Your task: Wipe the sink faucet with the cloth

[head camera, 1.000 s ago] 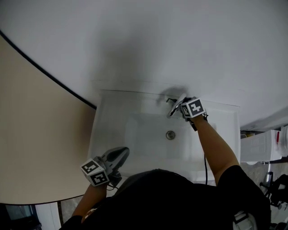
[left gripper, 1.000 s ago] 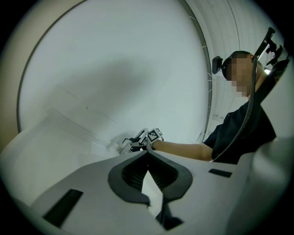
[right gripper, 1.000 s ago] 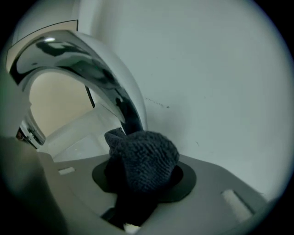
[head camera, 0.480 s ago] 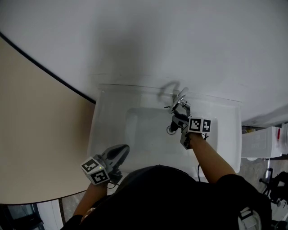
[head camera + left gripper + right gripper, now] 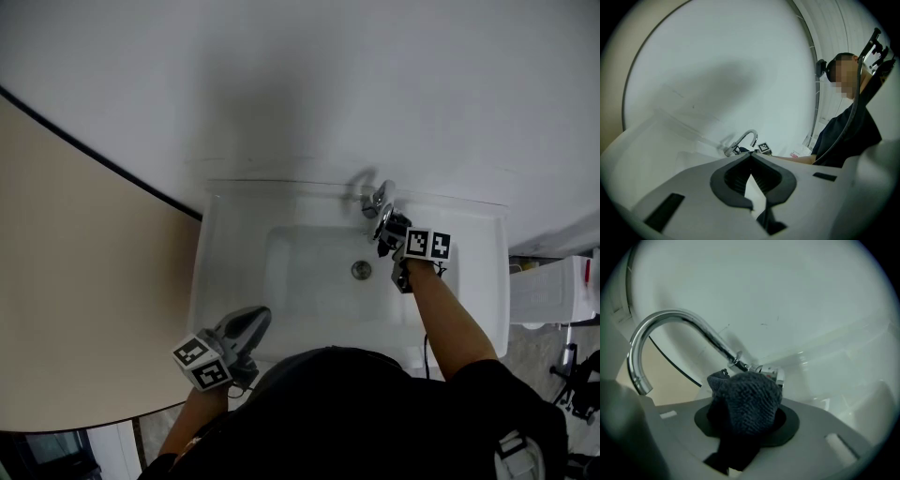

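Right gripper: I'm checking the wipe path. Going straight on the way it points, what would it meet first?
Probably the base of the faucet, just ahead of the cloth that the right gripper holds in its jaws; depth is hard to judge.

Dark grey, bunched cloth point(image 5: 745, 401) near the base of the arched chrome faucet point(image 5: 670, 317).

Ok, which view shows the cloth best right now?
The right gripper view: the dark cloth sits close-up, bunched between the jaws, near the faucet. The head view shows barely a dark bit at the right gripper; the left gripper view, a distant speck.
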